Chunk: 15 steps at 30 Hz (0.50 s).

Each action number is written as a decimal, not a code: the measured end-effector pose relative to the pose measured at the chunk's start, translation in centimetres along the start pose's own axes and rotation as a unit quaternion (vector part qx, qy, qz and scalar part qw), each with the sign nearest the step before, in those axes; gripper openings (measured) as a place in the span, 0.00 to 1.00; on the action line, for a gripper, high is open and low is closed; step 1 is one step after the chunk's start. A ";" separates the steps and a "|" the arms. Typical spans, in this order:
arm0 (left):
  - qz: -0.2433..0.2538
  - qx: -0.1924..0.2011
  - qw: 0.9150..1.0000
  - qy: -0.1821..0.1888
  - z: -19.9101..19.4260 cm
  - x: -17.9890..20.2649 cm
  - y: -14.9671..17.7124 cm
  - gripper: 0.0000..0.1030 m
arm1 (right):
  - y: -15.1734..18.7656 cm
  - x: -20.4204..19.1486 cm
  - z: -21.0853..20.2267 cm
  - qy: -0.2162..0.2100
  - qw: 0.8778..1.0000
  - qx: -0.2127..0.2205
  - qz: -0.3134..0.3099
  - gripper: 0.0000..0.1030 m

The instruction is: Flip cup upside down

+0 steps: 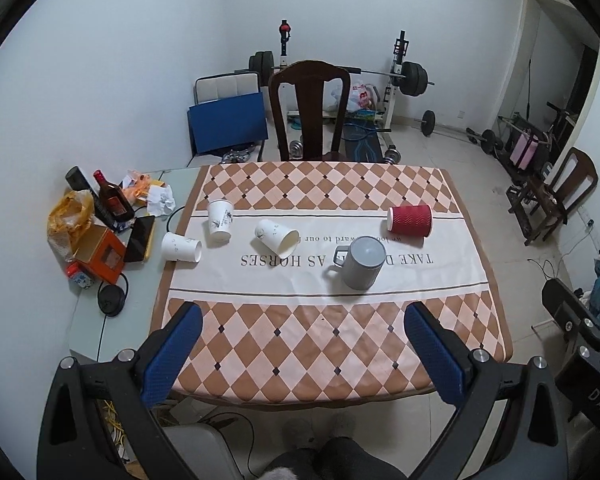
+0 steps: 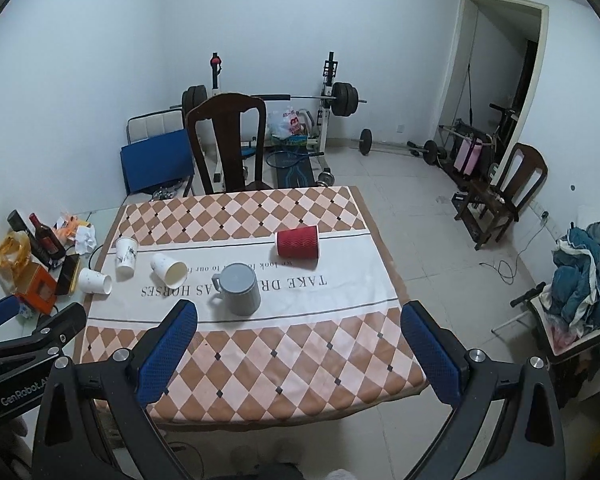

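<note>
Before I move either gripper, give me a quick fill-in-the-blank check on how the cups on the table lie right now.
1. The red cup lies on its ____.
2. The grey mug stands with its closed base facing ____.
3. The number of white paper cups on the table is ____.
4. Both the left gripper and the right gripper have their jaws ____.

Missing words: side; up; three; open

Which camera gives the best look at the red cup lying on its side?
The left wrist view: the red cup appears larger, its ribbed wall clear. The right wrist view shows the same cup smaller, also on its side on the tablecloth.
</note>
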<state>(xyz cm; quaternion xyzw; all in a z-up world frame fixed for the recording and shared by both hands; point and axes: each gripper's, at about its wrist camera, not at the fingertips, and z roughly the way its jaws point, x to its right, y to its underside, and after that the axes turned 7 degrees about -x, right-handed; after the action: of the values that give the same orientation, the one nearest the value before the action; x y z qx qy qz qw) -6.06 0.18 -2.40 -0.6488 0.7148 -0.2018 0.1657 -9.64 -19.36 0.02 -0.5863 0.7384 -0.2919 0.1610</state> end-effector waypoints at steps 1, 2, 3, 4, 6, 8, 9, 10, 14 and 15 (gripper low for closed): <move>0.000 0.001 1.000 -0.003 -0.2 0.1 0.0 1.00 | -0.1 0.1 -0.1 0.000 1.000 0.000 -0.002 1.00; 0.000 0.001 1.000 -0.008 -0.3 0.2 0.1 1.00 | -0.1 0.2 -0.2 0.003 1.000 0.002 -0.003 1.00; -0.001 0.001 1.000 -0.011 -0.4 0.3 0.0 1.00 | -0.2 0.2 -0.3 0.005 1.000 0.002 -0.005 1.00; -0.003 0.003 1.000 -0.013 -0.6 0.3 0.0 1.00 | -0.3 0.3 -0.3 0.004 1.000 0.001 -0.006 1.00; -0.008 0.005 1.000 -0.020 -0.8 0.3 0.0 1.00 | -0.5 0.3 -0.2 0.001 1.000 -0.002 -0.008 1.00; -0.012 0.004 1.000 -0.023 -0.8 0.3 0.0 1.00 | -0.6 0.4 -0.2 0.000 1.000 -0.004 -0.011 1.00; -0.013 0.004 1.000 -0.026 -0.8 0.3 0.0 1.00 | -0.7 0.4 -0.2 -0.001 1.000 -0.004 -0.012 1.00; -0.014 0.004 1.000 -0.028 -0.8 0.3 0.0 1.00 | -0.8 0.4 0.0 -0.003 1.000 -0.004 -0.012 1.00; -0.016 0.002 0.999 -0.027 -0.9 0.2 0.0 1.00 | -0.9 0.4 0.1 -0.006 1.000 -0.005 -0.011 1.00; -0.016 0.002 1.000 -0.027 -0.9 0.2 0.0 1.00 | -1.0 0.4 0.2 -0.007 1.000 -0.005 -0.011 1.00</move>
<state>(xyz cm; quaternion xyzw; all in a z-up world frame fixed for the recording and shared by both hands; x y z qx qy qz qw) -6.52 0.02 -1.65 -0.6648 0.6994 -0.1882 0.1830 -8.89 -19.93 0.53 -0.5974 0.7322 -0.2857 0.1595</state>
